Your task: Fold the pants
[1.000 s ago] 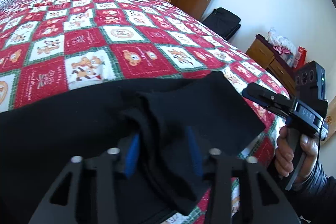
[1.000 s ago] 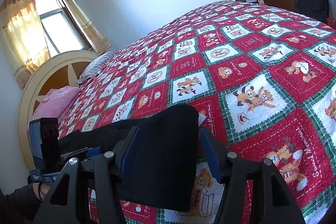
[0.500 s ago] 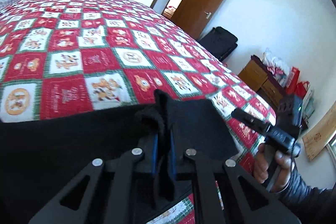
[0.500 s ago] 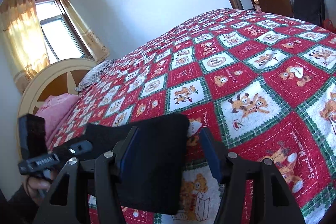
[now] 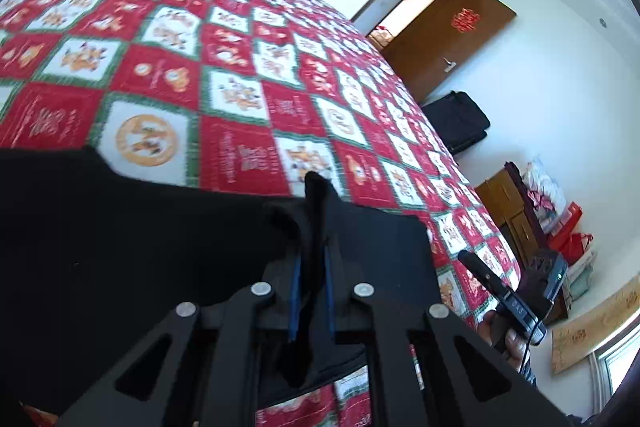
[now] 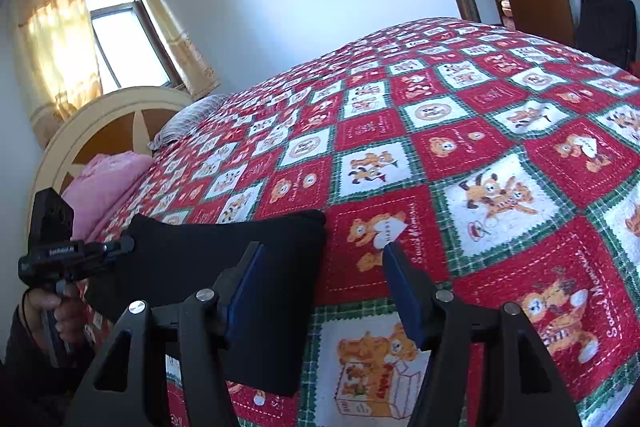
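Black pants (image 5: pixel 120 235) lie on the red patchwork bedspread (image 5: pixel 224 75). My left gripper (image 5: pixel 312 263) is shut on a bunched fold of the pants, which sticks up between the blue pads. In the right wrist view the pants (image 6: pixel 224 251) are a flat black panel at lower left. My right gripper (image 6: pixel 324 283) is open and empty, its left finger over the pants' edge, its right finger over the bedspread. Each gripper shows in the other's view: the right one (image 5: pixel 472 261), the left one (image 6: pixel 124 245).
The bedspread (image 6: pixel 460 131) fills most of both views. A pink pillow (image 6: pixel 100 183) and round headboard (image 6: pixel 92 119) lie at far left. A door (image 5: pixel 452 35), black suitcase (image 5: pixel 460 123) and wooden dresser (image 5: pixel 508 203) stand beyond the bed.
My left gripper closed on the pants fold and lifted it, tilting upward. My right gripper moved off the pants toward the right and stays open.
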The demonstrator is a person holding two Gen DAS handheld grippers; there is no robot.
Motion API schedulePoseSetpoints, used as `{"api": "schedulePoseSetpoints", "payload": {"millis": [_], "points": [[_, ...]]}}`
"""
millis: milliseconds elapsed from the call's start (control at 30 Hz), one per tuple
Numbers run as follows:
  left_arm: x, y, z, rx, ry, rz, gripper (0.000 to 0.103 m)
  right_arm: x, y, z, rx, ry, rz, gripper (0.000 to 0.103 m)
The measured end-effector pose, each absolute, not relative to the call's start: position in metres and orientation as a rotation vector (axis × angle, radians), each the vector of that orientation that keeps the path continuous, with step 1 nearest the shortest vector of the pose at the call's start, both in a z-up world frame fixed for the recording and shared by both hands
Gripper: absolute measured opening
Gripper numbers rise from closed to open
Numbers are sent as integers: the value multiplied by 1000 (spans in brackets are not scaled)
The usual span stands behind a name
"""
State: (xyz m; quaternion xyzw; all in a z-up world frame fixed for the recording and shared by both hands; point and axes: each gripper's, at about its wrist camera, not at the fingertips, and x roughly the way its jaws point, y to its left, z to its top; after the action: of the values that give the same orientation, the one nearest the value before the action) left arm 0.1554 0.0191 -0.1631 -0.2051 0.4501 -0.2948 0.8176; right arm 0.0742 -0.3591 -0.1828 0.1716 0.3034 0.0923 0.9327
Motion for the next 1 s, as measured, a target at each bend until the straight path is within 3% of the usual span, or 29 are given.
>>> {"api": "schedulePoseSetpoints", "payload": {"millis": [300,567,767,833,967,1000], "points": [[158,25,-191,-377,996,-558,11,63,-313,-174,214,587,406,64],[155,22,-191,-295,941,-542,11,70,-274,-197,97,725,500,65],[156,26,-200,-296,915,-530,19,82,-283,-209,164,789,498,66],[154,27,-197,-284,911,-525,24,81,-286,-206,186,776,493,66],[148,31,-188,-262,878,-488,60,85,-287,-187,176,692,465,66],[146,32,-186,-259,870,-480,65,90,-286,-182,173,682,462,66]]}}
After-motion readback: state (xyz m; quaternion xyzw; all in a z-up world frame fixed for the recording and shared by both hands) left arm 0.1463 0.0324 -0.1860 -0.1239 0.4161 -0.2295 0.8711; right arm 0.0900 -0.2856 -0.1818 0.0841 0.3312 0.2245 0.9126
